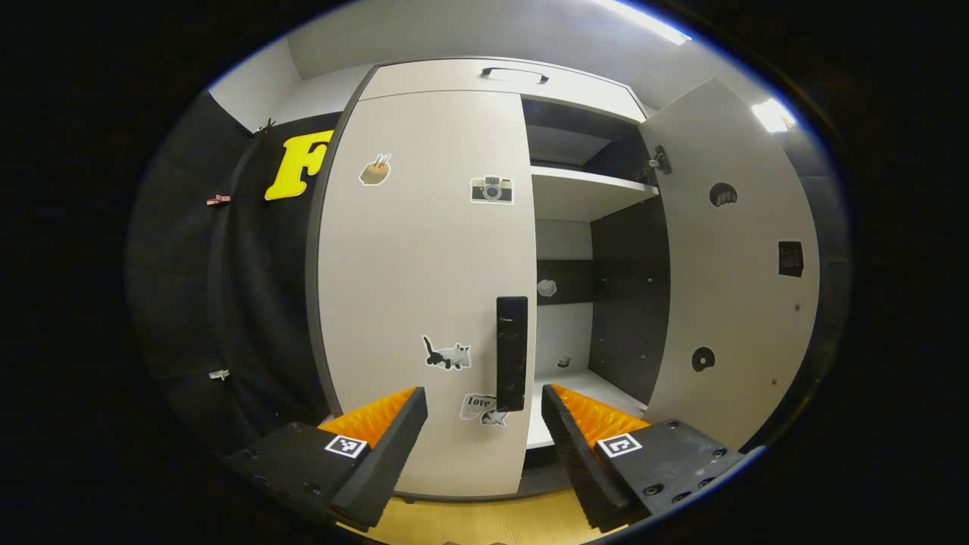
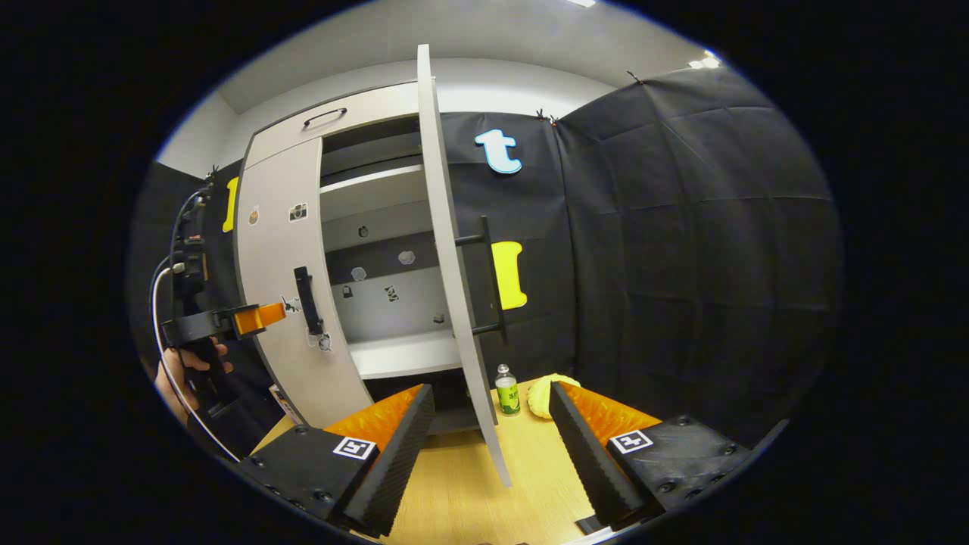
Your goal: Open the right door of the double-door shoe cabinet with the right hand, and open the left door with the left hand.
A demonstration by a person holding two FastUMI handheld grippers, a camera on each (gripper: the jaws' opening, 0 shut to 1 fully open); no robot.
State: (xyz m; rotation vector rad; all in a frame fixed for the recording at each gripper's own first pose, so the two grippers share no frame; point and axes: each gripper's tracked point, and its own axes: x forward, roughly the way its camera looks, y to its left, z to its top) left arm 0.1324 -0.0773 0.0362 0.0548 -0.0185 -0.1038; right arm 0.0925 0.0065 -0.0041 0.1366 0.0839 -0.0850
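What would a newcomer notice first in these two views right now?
The right door stands swung wide open, edge-on in the right gripper view, baring pale shelves inside the cabinet. The left door, dotted with stickers, is closed, and the open left tool points at its dark handle. A small bottle stands on the wooden floor beside the open door.

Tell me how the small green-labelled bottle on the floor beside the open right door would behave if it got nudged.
The bottle stands upright, tall and narrow for its base, so it would probably tip rather than slide. It looks like light plastic, likely easy to knock. On the smooth wooden floor it may then roll, perhaps against the yellow object beside it.
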